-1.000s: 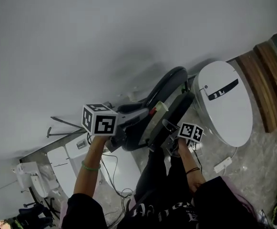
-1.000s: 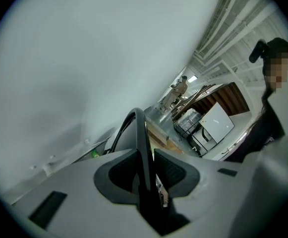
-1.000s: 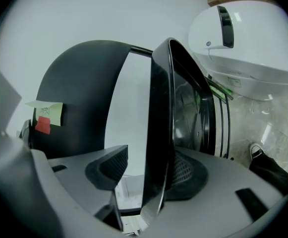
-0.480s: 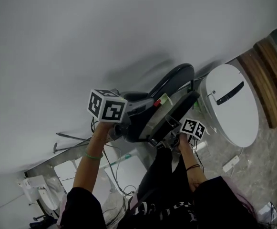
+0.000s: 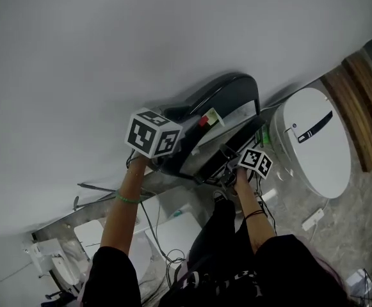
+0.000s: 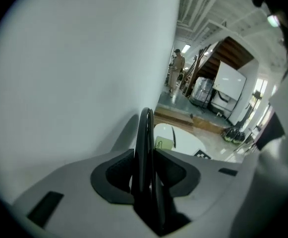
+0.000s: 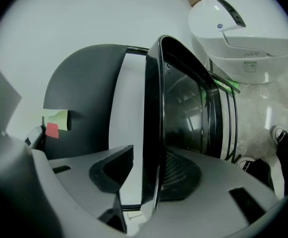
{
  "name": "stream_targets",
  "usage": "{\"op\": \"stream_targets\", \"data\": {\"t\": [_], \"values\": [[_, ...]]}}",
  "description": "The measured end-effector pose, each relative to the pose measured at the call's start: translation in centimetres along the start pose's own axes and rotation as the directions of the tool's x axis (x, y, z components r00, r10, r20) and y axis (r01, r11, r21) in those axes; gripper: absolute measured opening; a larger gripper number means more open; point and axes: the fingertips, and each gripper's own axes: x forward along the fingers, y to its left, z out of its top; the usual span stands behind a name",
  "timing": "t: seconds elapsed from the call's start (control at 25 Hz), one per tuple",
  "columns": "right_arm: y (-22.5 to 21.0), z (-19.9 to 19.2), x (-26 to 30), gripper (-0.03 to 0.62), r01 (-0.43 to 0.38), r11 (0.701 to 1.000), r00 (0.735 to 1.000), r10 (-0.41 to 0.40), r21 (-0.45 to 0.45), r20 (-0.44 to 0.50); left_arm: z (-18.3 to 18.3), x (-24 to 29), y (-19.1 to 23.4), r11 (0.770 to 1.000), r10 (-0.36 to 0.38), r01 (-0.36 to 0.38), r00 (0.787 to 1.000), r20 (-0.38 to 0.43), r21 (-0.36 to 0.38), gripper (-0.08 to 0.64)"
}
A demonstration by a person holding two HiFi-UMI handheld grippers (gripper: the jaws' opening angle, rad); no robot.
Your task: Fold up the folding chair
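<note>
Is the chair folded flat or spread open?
Nearly folded: the chair has its two dark panels close together, a narrow gap between them.

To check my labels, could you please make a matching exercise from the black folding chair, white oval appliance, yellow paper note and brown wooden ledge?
1. black folding chair
2. white oval appliance
3. yellow paper note
4. brown wooden ledge

A. stuck on the chair
B. right of the appliance
C. dark and curved, by the white wall
D. bears a black stripe

Pairs: 1-C; 2-D; 3-A; 4-B
</note>
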Motion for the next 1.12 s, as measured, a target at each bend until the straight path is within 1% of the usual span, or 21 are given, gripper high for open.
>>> {"op": "stream_targets", "data": {"t": [0.04,0.12,0.2,0.36,0.44,0.52,0.6,0.64,0.68,0.72,0.76,0.84,0.88,0.92,1.0,1.08,1.12], "values": [[0.1,0.0,0.1,0.159,0.003,1.0,1.0,-0.003,-0.012,-0.001,-0.1,0.0,0.3,0.999,0.04,-0.039,0.999,-0.005,0.033,0.117],[0.5,0.3,0.9,0.147,0.007,1.0,1.0,-0.007,-0.028,-0.003,-0.1,0.1,1.6,0.994,0.088,-0.087,0.996,-0.01,0.071,0.121],[0.7,0.4,1.7,0.143,0.015,0.999,1.0,-0.015,-0.041,-0.008,-0.1,0.1,2.5,0.991,0.106,-0.104,0.994,-0.012,0.083,0.124],[0.2,0.1,0.9,0.123,0.052,0.993,0.998,-0.055,-0.109,-0.029,0.0,0.0,1.6,0.989,0.114,-0.113,0.993,-0.01,0.093,0.126],[0.3,0.1,1.5,0.12,0.064,0.99,0.997,-0.07,-0.127,-0.044,0.0,-0.2,2.3,0.982,0.159,-0.159,0.987,0.007,0.099,0.132],[0.4,0.0,2.1,0.12,0.07,0.988,0.995,-0.08,-0.14,-0.066,0.0,-0.4,3.3,0.963,0.236,-0.239,0.971,0.035,0.123,0.141],[0.6,-0.2,2.6,0.12,0.06,0.988,0.993,-0.074,-0.142,-0.095,0.2,-1.1,4.0,0.935,0.307,-0.312,0.95,0.06,0.165,0.141],[0.6,-0.3,2.6,0.12,0.055,0.988,0.991,-0.072,-0.143,-0.111,0.4,-1.5,4.1,0.925,0.329,-0.336,0.942,0.068,0.178,0.141],[0.7,-0.4,2.6,0.12,0.055,0.988,0.989,-0.073,-0.144,-0.125,0.6,-2.0,4.1,0.921,0.34,-0.348,0.938,0.075,0.177,0.141],[0.7,-0.3,2.5,0.12,0.061,0.987,0.988,-0.081,-0.146,-0.134,0.8,-2.4,4.0,0.924,0.337,-0.346,0.938,0.08,0.16,0.14],[0.7,-0.3,2.6,0.12,0.075,0.986,0.986,-0.096,-0.149,-0.137,0.9,-2.7,4.0,0.934,0.323,-0.332,0.943,0.082,0.129,0.14],[0.9,-0.3,3.2,0.121,0.12,0.98,0.982,-0.141,-0.158,-0.129,0.9,-3.1,4.8,0.958,0.278,-0.282,0.957,0.083,0.047,0.14],[0.9,-0.3,3.6,0.121,0.145,0.976,0.978,-0.166,-0.161,-0.124,0.8,-3.2,5.3,0.966,0.258,-0.26,0.962,0.088,0.005,0.14],[0.9,-0.4,3.8,0.121,0.168,0.972,0.975,-0.189,-0.164,-0.12,0.7,-3.3,5.6,0.969,0.246,-0.244,0.964,0.097,-0.032,0.14],[0.7,-0.3,3.1,0.121,0.219,0.958,0.964,-0.242,-0.184,-0.11,0.6,-3.7,5.6,0.97,0.237,-0.227,0.964,0.123,-0.091,0.14],[0.4,0.5,1.6,0.121,0.278,0.931,0.95,-0.303,-0.236,-0.076,0.7,-4.2,4.9,0.968,0.235,-0.216,0.961,0.149,-0.13,0.14],[0.4,1.0,0.7,0.121,0.295,0.918,0.946,-0.32,-0.266,-0.058,0.7,-4.5,4.4,0.967,0.231,-0.208,0.96,0.157,-0.146,0.14]]}}
